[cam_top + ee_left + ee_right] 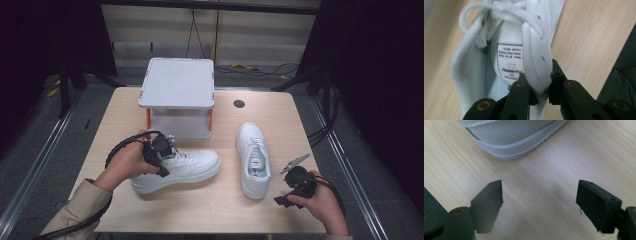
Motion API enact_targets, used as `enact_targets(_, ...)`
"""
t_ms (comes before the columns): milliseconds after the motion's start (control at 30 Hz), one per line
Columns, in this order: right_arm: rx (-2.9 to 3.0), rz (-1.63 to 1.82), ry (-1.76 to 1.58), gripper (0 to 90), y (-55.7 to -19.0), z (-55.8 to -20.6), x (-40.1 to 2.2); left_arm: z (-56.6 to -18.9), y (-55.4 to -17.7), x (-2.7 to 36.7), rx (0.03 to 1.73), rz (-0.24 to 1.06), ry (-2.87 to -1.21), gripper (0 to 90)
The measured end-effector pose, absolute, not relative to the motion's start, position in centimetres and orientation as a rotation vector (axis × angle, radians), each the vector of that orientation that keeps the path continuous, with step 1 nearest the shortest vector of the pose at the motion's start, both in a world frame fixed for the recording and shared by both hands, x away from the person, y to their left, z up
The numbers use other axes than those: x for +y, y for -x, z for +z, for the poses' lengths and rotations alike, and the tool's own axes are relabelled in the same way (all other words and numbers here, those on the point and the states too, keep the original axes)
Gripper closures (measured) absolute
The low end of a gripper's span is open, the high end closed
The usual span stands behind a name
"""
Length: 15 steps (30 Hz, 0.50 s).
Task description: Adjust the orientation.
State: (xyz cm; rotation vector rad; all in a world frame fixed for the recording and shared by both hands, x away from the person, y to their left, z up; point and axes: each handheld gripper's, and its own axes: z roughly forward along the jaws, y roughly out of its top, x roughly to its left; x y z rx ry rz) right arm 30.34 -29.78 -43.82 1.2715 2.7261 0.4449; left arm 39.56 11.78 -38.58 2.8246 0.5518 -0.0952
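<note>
We saw the right gripper [539, 202] with jaws wide apart over the table [544, 185], the shoe's [511, 137] sole beyond them.

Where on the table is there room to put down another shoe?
The front strip of the table, below both shoes, is bare. So is the back right corner, beside the white stand and past the dark hole. It is crowded in the middle, where the left shoe and right shoe lie close.
</note>
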Motion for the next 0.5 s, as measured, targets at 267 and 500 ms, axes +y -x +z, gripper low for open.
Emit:
enact_targets(267,2.716,0.451,-1.263,20.8,-30.3,-43.5,-29.8,-36.5,-40.8,13.4,0.684,0.042,-2.786,82.2)
enact_targets(500,2.719,0.445,-1.266,20.8,-30.3,-43.5,-29.8,-39.8,-43.2,13.3,0.854,0.050,-2.749,80.7)
